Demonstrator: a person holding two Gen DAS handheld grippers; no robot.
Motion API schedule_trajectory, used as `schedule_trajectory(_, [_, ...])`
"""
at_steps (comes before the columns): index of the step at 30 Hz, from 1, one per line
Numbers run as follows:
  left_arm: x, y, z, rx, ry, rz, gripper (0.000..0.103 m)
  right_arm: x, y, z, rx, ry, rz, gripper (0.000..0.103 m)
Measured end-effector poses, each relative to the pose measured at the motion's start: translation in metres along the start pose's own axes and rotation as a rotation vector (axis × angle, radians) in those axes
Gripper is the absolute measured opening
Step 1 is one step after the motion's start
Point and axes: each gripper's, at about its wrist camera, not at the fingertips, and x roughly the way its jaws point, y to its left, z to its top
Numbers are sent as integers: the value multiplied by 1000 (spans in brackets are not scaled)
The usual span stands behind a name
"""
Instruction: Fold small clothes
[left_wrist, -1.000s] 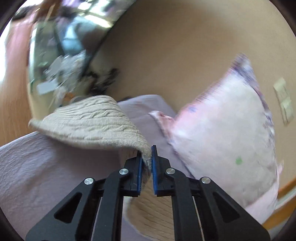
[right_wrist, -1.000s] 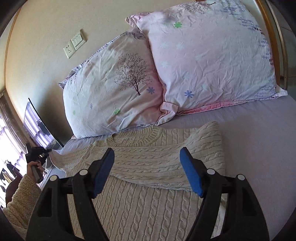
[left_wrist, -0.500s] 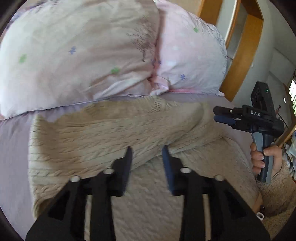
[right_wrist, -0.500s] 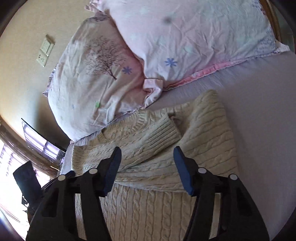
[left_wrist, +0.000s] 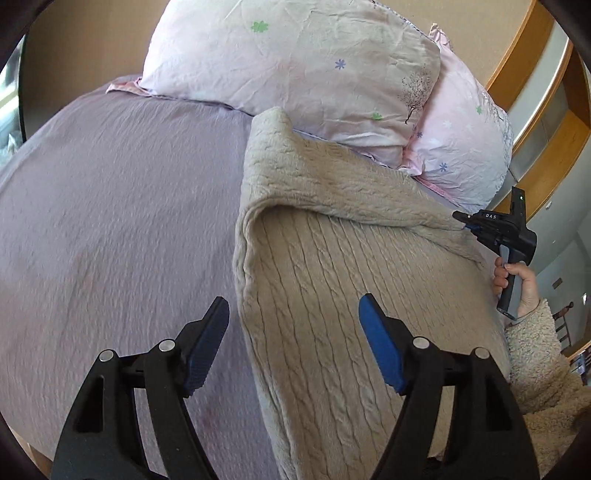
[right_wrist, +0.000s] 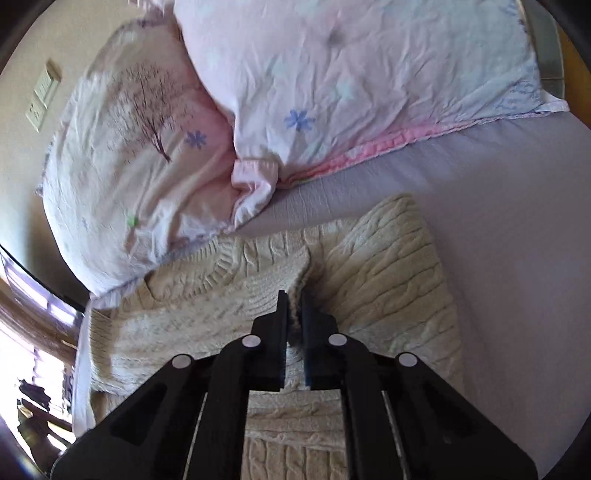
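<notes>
A cream cable-knit sweater (left_wrist: 332, 280) lies on the purple bed sheet (left_wrist: 110, 206), its sleeves folded across the chest. My left gripper (left_wrist: 293, 339) is open and empty, hovering above the sweater's left edge. My right gripper (right_wrist: 293, 314) is shut on the cuff of the folded sleeve (right_wrist: 295, 280) near the sweater's neckline (right_wrist: 236, 254). The right gripper also shows in the left wrist view (left_wrist: 491, 229), held by a hand at the sweater's far side.
Two pink floral pillows (left_wrist: 303, 62) (right_wrist: 351, 74) lean against the beige wall behind the sweater. A wall socket (right_wrist: 40, 99) sits at left. A wooden frame (left_wrist: 535, 110) stands at right. Bare sheet (right_wrist: 517, 221) lies to the right of the sweater.
My left gripper let go of the sleeve, opened wide and swung back over the sweater's left edge. My right gripper came down and shut on the folded sleeve's cuff.
</notes>
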Motion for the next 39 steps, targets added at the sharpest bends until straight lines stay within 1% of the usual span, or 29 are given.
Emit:
schedule_trajectory(1, [1,1,-4,-8,4,-21,74,-15,-5,1,32,-40,-10,6])
schedule_trajectory(2, [2,1,-8,-17,11,-41,74,-28,-11,1,59,-76,-42,6])
schedule_trajectory(3, [3,2,-11,-28,20,-60,74,-40,-18,-1,75,-92,-84,6])
schedule_trajectory(5, [0,2,-16,-33,5,-86,74,-52,-35,-7,111,-48,-126,21])
schedule_trajectory(6, [-2,3,-19,-40,1,-106,73,-59,-44,-12,136,-28,-126,27])
schedule_trajectory(7, [-4,4,-23,-53,2,-139,73,-68,-53,-21,151,-10,-115,46])
schedule_trajectory(8, [-5,5,-27,-66,4,-176,73,-77,-61,-29,163,3,-105,54])
schedule_trajectory(9, [-6,6,-31,-81,8,-215,72,-85,-69,-40,171,18,-93,57])
schedule_trajectory(10, [-9,7,-36,-90,5,-241,69,-92,-74,-51,177,40,-68,57])
schedule_trajectory(11, [-11,6,-41,-86,1,-253,64,-97,-81,-62,192,69,-19,57])
schedule_trajectory(12, [-14,5,-47,-81,3,-268,61,-105,-86,-76,201,86,43,54])
schedule_trajectory(14, [-21,1,-60,-72,-3,-320,56,-115,-90,-100,214,145,181,45])
schedule_trajectory(15, [-25,0,-67,-72,-1,-355,55,-120,-90,-115,215,178,259,44])
schedule_trajectory(16, [-29,-1,-74,-71,-8,-376,53,-126,-87,-128,197,188,304,41])
schedule_trajectory(18, [-39,-3,-88,-67,-30,-402,52,-145,-86,-153,144,188,371,40])
schedule_trajectory(20, [-42,-1,-103,-110,-16,-444,52,-158,-87,-173,119,206,448,39])
schedule_trajectory(21, [-43,1,-110,-131,-12,-463,52,-164,-87,-180,98,206,455,39])
schedule_trajectory(25, [-50,2,-130,-151,-29,-476,51,-176,-88,-196,19,217,465,39])
schedule_trajectory(27, [-48,-2,-137,-140,-10,-450,49,-178,-89,-197,0,220,466,39])
schedule_trajectory(28, [-45,-5,-140,-131,2,-428,46,-179,-88,-198,-5,227,463,38])
schedule_trajectory(30, [-39,-9,-145,-122,32,-399,45,-182,-91,-203,-30,247,427,38])
schedule_trajectory(32, [-34,-12,-147,-120,46,-394,45,-180,-95,-212,-35,289,387,38])
schedule_trajectory(36, [-23,-11,-142,-140,67,-410,45,-163,-107,-224,12,323,364,38])
schedule_trajectory(37, [-21,-12,-141,-139,74,-411,45,-159,-107,-226,14,329,384,33])
schedule_trajectory(38, [-20,-13,-140,-133,79,-409,43,-156,-104,-228,-3,335,422,9])
schedule_trajectory(39, [-21,-14,-139,-123,84,-414,39,-157,-98,-230,-30,341,466,8])
